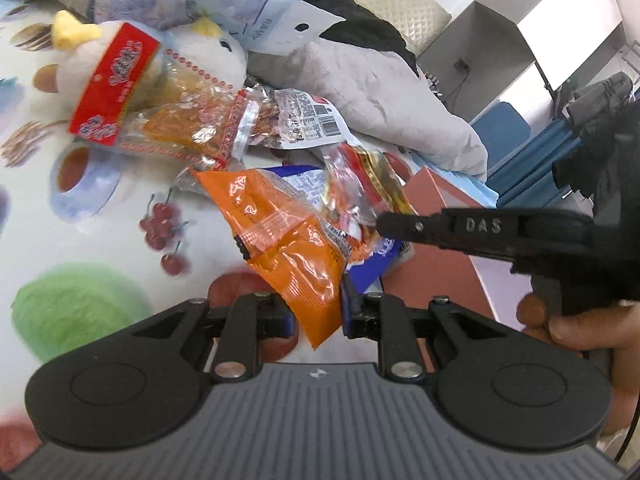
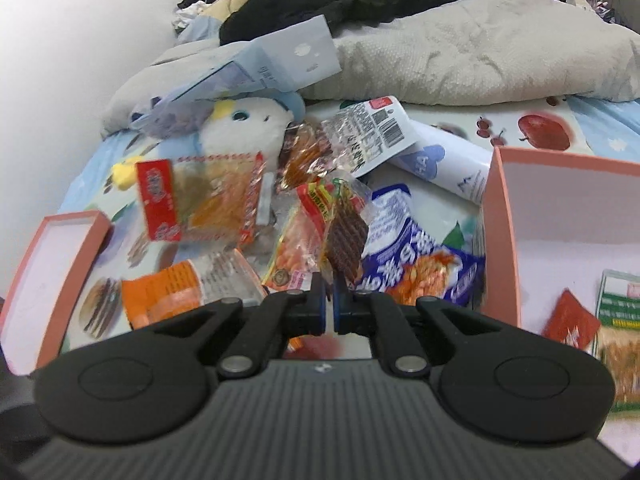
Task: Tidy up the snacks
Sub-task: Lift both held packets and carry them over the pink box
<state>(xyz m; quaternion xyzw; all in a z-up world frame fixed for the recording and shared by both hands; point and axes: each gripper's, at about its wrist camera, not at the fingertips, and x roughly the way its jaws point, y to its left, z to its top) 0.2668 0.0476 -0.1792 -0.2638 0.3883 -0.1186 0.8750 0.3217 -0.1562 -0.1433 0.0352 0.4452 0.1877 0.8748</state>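
Left tool (image 1: 316,312): clenched on the corner of a crinkly orange plastic snack packet (image 1: 288,240), lifted above the fruit-print bed sheet (image 1: 92,236).
Right tool (image 2: 329,308): clamped on a small clear packet of dark brown snack strips (image 2: 346,240), held over the snack pile, beside the open pink cardboard box (image 2: 502,216).

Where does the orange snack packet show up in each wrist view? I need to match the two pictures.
Left wrist: the orange snack packet fills the centre, its lower corner between the left gripper fingers.
Right wrist: it lies lower left, just left of the right gripper.
Shared landmark: the white plush toy behind the snack pile.
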